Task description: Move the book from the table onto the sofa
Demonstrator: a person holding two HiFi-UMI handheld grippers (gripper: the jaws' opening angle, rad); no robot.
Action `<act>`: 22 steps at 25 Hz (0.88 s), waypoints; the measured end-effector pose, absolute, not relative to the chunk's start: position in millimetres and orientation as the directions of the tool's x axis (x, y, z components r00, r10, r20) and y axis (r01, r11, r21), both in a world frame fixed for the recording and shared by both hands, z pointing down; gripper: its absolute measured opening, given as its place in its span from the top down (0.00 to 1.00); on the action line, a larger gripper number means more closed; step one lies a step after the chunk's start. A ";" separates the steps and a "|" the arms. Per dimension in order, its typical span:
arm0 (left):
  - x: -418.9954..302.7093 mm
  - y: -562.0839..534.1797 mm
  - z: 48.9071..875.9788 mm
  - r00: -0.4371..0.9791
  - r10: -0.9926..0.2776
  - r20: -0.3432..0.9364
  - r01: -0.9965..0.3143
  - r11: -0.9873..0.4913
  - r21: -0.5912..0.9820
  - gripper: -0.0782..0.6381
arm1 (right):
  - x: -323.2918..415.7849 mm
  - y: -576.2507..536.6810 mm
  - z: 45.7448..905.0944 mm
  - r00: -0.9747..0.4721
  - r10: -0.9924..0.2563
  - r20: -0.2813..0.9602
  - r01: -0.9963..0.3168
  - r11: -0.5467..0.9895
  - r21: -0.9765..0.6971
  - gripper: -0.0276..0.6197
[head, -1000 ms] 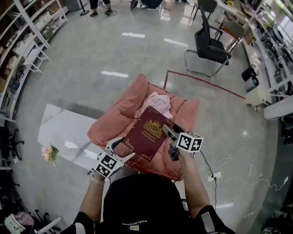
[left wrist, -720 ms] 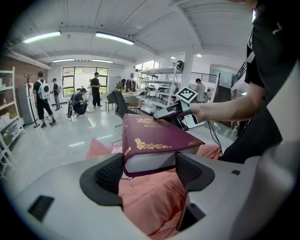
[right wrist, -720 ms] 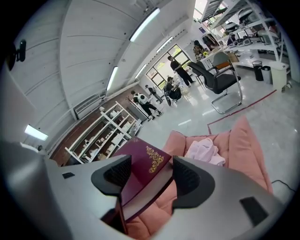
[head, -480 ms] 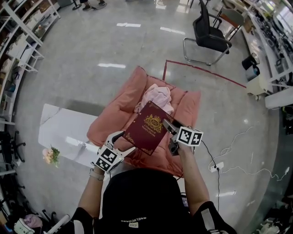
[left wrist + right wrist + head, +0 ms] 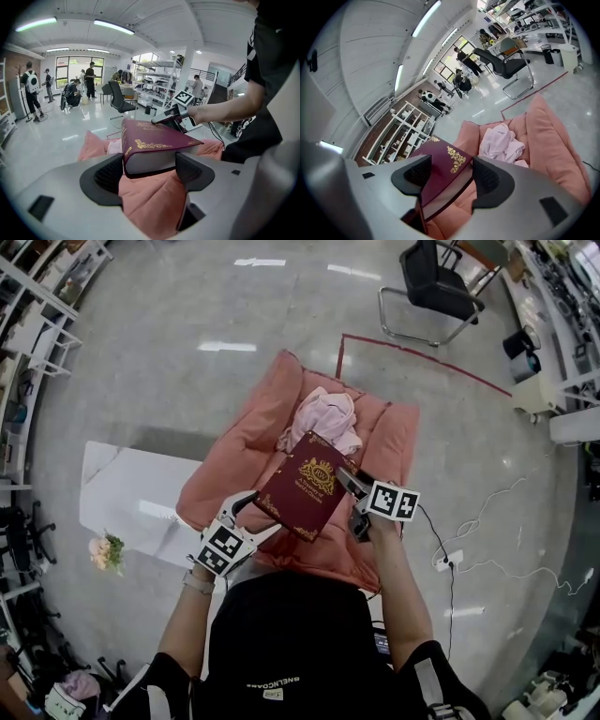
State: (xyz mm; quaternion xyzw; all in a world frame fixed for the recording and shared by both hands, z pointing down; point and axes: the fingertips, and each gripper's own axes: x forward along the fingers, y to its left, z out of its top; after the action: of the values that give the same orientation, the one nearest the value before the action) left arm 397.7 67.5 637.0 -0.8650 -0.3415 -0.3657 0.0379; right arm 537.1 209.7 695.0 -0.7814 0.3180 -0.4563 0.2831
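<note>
Head view: the book (image 5: 307,498), dark red with a gold crest, hangs tilted over the sofa (image 5: 242,457), held by two opposite corners. The left gripper (image 5: 253,518) has its near left corner and the right gripper (image 5: 349,486) the right corner. A pink cloth (image 5: 323,418) lies crumpled on the sofa just beyond the book's far corner. The white table (image 5: 127,502) stands touching the sofa's left side, with flowers (image 5: 105,554) at its near end. A black chair (image 5: 439,289) and a red floor line (image 5: 422,360) are well beyond the sofa.

Left gripper view: the jaws stand fairly wide apart, closed on the book (image 5: 157,143). Its spine corner and page block fill the gap, one pad against each side. The left gripper (image 5: 150,171) holds it clear of the sofa (image 5: 145,199), whose cushion shows below the book. At the book's far edge the right gripper (image 5: 174,115) is clamped on. The chair (image 5: 119,97) stands behind, and people stand at the far windows.

Right gripper view: the right gripper (image 5: 452,180) also has its jaws wide, closed over a corner of the book (image 5: 446,164). The cover runs between the pads and its edge meets the right pad. Past the jaws lie the cloth (image 5: 501,140) and the sofa (image 5: 551,136). Nothing sits between book and cushion. Shelves (image 5: 408,136) and the chair (image 5: 501,61) are farther off.
</note>
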 end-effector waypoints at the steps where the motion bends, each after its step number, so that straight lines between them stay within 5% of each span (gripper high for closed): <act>1: 400.2 67.0 639.5 0.495 0.565 0.661 0.620 -0.762 0.187 0.39 | 538.8 209.2 699.2 0.376 -0.757 0.535 -0.232 -0.635 -0.737 0.50; 22: 414.5 49.2 702.6 0.361 0.599 0.715 0.634 -0.720 0.282 0.39 | 532.1 195.6 789.0 0.294 -0.743 0.602 -0.058 -0.642 -0.765 0.51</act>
State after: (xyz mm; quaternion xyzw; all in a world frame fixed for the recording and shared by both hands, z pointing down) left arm 414.5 49.2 702.6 -0.8247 -0.3738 -0.4239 0.0211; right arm 532.1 195.6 789.0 -0.7361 0.2720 -0.5283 0.3240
